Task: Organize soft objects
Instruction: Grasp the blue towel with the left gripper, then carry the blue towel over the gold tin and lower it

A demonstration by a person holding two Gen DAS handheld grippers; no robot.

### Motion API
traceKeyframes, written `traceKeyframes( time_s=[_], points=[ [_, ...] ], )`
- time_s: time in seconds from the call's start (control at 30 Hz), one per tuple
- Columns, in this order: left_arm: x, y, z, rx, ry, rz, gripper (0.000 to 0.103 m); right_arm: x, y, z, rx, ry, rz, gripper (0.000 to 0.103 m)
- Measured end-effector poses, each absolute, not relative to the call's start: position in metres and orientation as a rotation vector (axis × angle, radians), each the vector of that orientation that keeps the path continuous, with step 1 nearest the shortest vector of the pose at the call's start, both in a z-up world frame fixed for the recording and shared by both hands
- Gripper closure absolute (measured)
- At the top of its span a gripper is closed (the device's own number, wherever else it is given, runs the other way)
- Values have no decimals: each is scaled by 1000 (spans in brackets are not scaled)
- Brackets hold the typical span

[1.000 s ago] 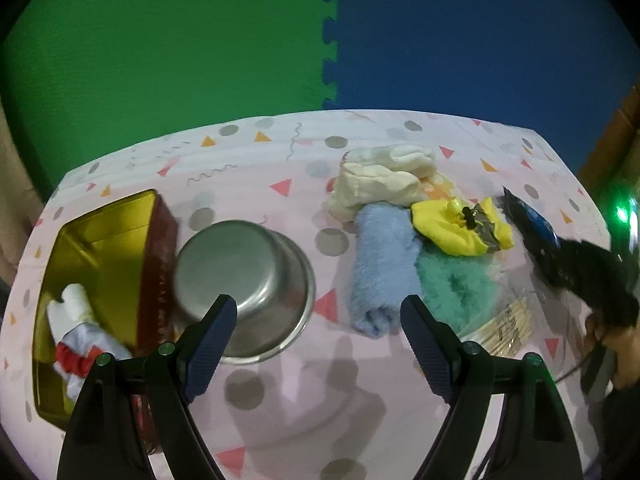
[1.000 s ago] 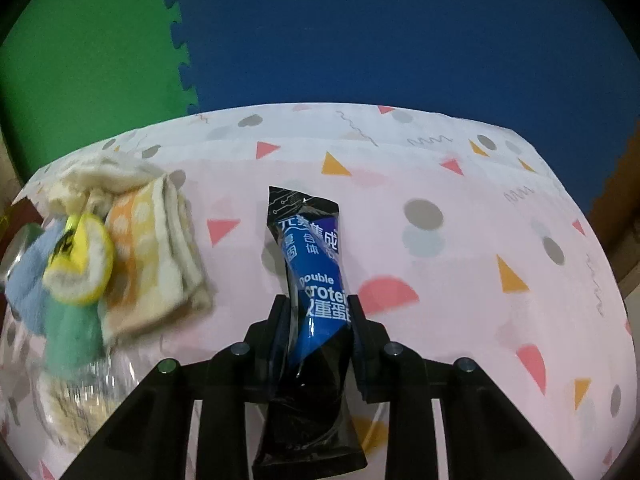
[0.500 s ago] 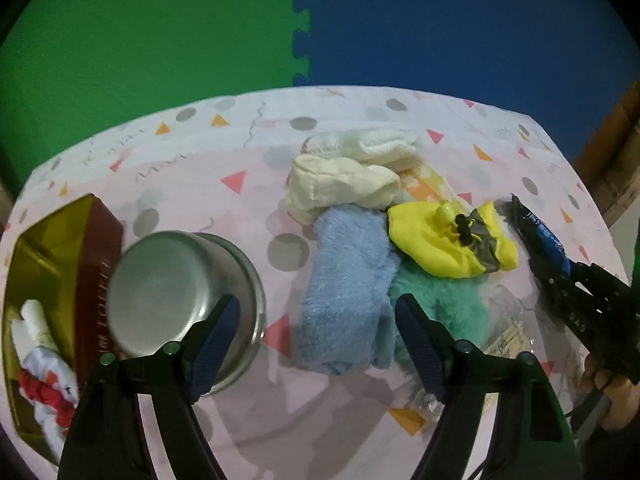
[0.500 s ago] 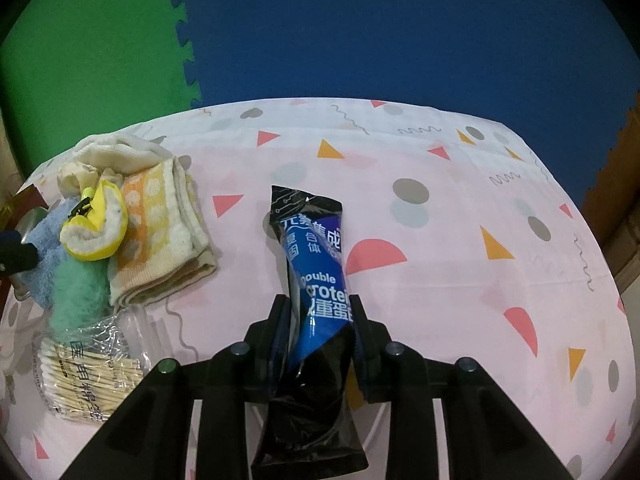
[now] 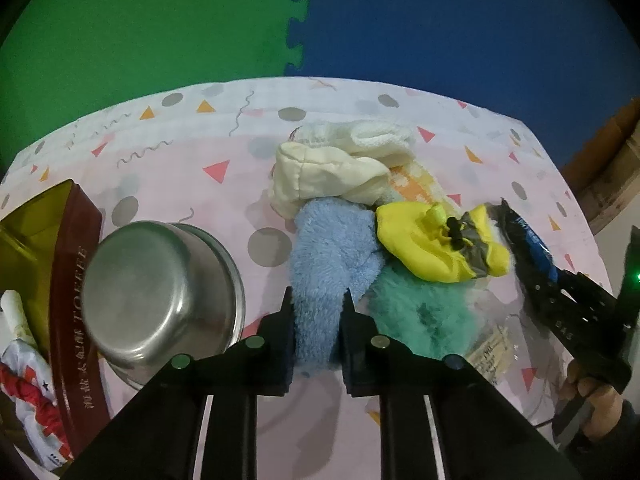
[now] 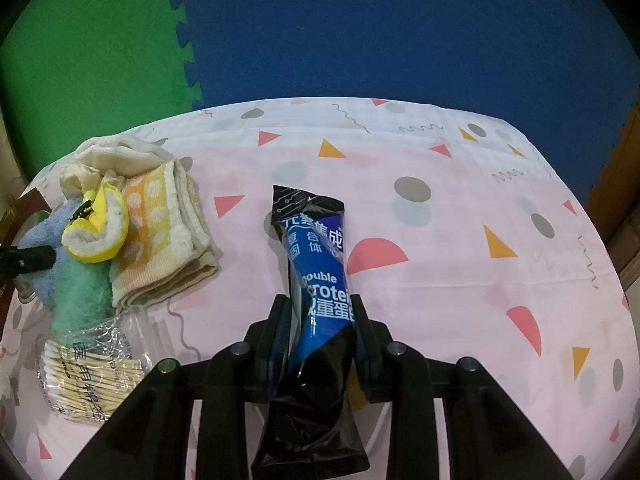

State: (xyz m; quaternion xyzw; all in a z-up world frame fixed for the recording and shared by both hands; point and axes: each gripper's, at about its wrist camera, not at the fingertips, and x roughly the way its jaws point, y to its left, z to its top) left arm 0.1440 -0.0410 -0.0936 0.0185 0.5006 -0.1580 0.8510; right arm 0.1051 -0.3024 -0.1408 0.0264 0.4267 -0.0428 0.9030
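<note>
Now blue fuzzy cloth (image 5: 329,268) pinched between left gripper (image 5: 316,320) fingers.

Open tablecloth (image 6: 460,264) lies right of the protein bar wrapper (image 6: 316,280), while the steel bowl (image 5: 160,300) and toffee tin (image 5: 76,320) crowd the blue towel's (image 5: 328,264) left.

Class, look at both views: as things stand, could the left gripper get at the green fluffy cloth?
Probably not yet. The left gripper is shut on the blue fluffy cloth; the green fluffy cloth lies right beside it, partly under a yellow pouch.
</note>
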Motion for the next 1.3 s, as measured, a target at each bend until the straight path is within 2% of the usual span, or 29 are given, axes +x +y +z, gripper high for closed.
traceKeyframes(
  time_s=[0.7,1.07,1.3],
  points=[
    [109,6,-37,17,951,-291,89,105,-302,-140,58,882,-89,73],
    [125,81,-14,-21,896,-113,89,105,-302,-140,54,883,-91,73],
    [146,144,-25,-55,900,40,88,105,-302,-139,53,884,-91,73]
  ],
)
